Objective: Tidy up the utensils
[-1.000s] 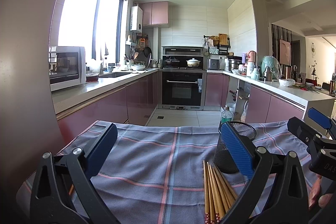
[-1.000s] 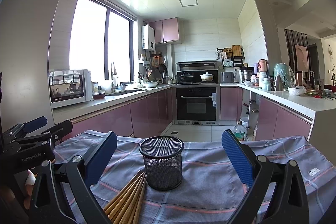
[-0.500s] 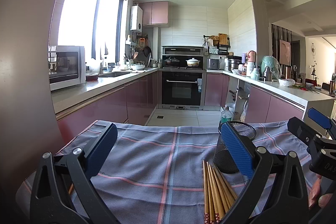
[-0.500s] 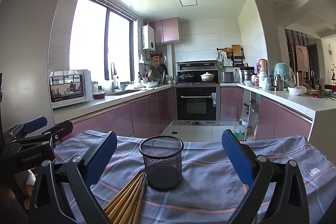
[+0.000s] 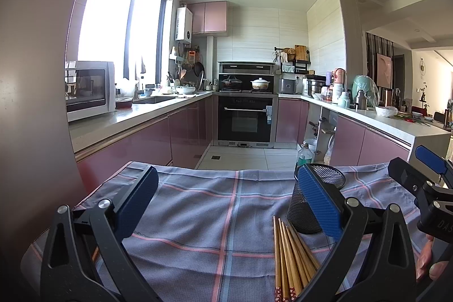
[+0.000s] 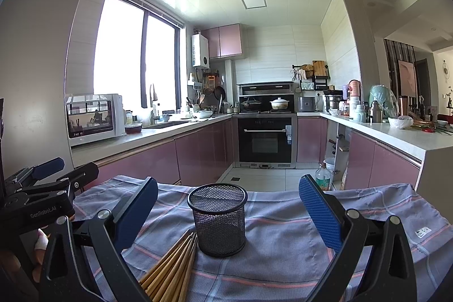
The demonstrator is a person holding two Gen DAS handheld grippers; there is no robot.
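Both my left gripper point(image 5: 226, 205) and right gripper point(image 6: 228, 210) gape wide, empty. Chopsticks point(image 6: 172, 269) lie bundled against the upright mesh holder point(image 6: 218, 218); I'd pinch them mid-length, squarely, avoiding scatter.

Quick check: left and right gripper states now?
Left gripper: open, holding nothing.
Right gripper: open, holding nothing.

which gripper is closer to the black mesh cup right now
Right. The mesh cup stands centered ahead of the open right gripper. The open left gripper has it off by its right-hand finger, chopsticks lying in front.
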